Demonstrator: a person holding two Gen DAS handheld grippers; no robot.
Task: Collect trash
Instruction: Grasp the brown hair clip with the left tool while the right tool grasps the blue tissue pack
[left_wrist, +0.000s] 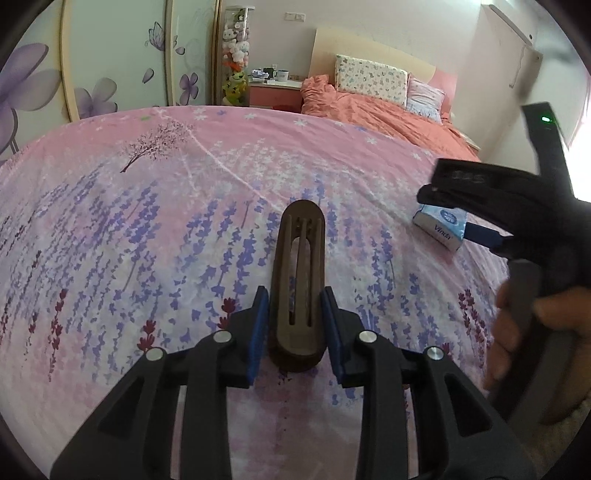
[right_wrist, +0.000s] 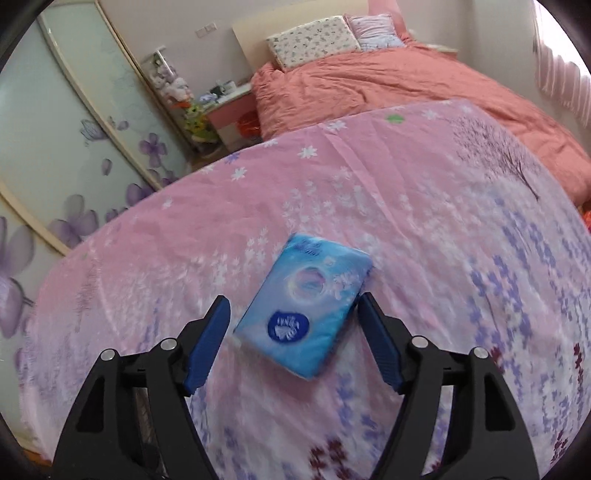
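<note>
Tissue pack (right_wrist: 304, 308) between right tool's (right_wrist: 295, 341) open fingers

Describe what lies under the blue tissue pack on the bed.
The tissue pack lies flat on the pink flowered sheet, between the open jaws of the right gripper. Sheet shows all round it. The patch directly beneath it is covered, so anything there cannot be seen.

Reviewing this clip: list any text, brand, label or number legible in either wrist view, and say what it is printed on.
"Vinda": on the white side of the blue tissue pack, left wrist view.
Dark blue oval logo on the pack's top, right wrist view: too blurred to read.
Other print on the top of the pack: blurred, unreadable.
Embossed marking on the right gripper body: unreadable.
Nothing else legible.
</note>
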